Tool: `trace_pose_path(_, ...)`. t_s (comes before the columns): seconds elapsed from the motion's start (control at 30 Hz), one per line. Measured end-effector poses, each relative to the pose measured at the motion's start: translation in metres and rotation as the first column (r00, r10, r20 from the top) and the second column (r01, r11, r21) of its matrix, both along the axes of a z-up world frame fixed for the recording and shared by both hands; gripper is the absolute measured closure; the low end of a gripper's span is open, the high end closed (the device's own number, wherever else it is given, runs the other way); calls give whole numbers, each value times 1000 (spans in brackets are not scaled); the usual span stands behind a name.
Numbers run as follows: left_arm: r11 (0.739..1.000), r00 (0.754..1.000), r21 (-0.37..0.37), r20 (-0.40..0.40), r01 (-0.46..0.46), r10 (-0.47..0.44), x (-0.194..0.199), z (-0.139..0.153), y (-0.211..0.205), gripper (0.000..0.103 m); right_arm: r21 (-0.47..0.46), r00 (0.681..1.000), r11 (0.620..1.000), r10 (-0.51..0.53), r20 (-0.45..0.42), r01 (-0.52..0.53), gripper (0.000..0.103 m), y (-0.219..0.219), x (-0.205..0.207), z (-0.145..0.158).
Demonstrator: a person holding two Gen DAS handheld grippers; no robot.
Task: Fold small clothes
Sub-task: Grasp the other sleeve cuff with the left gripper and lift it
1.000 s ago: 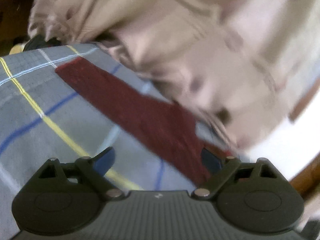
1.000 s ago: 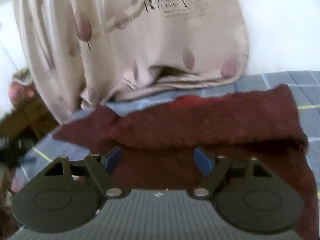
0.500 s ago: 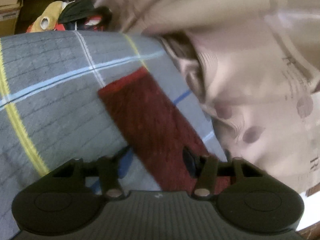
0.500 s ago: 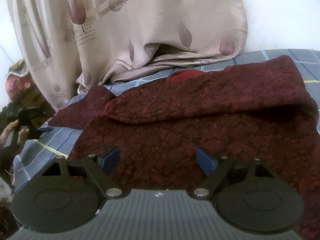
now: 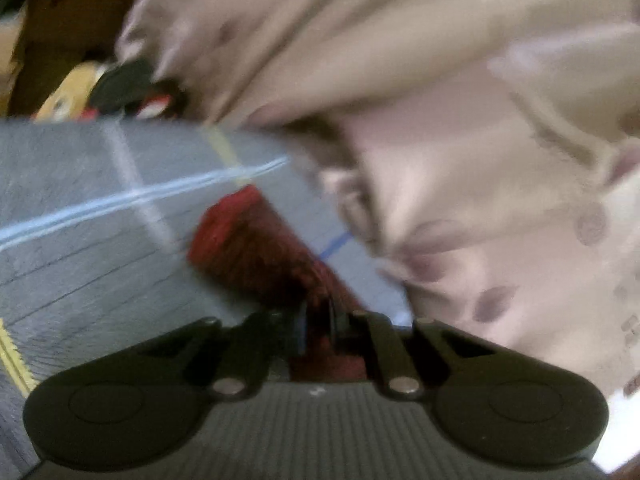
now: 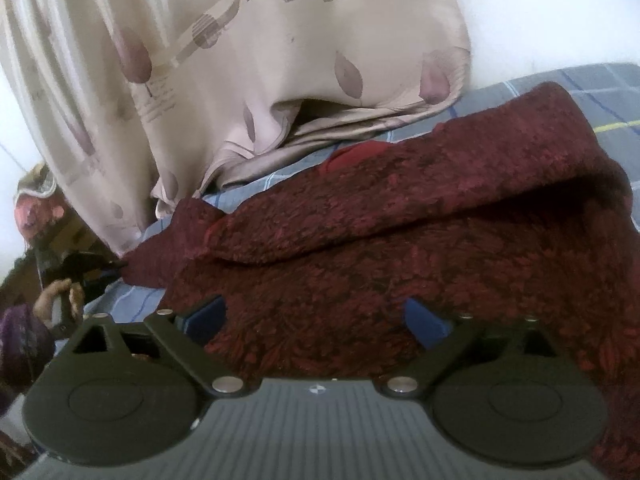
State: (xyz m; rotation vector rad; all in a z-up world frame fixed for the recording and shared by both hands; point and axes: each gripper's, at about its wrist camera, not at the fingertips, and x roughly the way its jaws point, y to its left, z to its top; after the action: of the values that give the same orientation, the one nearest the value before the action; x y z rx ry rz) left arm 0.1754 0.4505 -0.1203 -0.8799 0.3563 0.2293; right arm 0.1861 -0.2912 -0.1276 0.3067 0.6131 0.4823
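A dark red knitted garment (image 6: 400,220) lies on the grey checked bedsheet (image 6: 580,80), its upper half folded over the lower. My right gripper (image 6: 314,314) hovers over its near part. Its jaws are opening wide, the blue pads (image 6: 208,314) stand apart, and fabric lies below them without being pinched. In the left wrist view a narrow strip of the same garment (image 5: 248,248) runs across the sheet (image 5: 80,200) into my left gripper (image 5: 318,320), which is shut on it. That view is blurred.
A beige curtain (image 6: 280,60) with leaf prints and lettering hangs over the far edge of the bed; it fills the right of the left wrist view as curtain folds (image 5: 460,140). Clutter (image 5: 100,92) lies past the bed's corner. A person's hand (image 6: 56,300) shows at left.
My left gripper slid along the red strip and closed on it. My right gripper sank toward the garment and its jaws widened.
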Motion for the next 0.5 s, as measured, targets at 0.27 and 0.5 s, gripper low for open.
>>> trace_pose_path(0.27,948,966,255,126,190,-227,2,91,-107,93,121,999,992,-38,8,36,6,-17,0,-4)
trace_pose_path(0.5,889,901,270,132,369,-414,26,118,-219,93,262,996,961,-89,1,86,5,-41,2,-10)
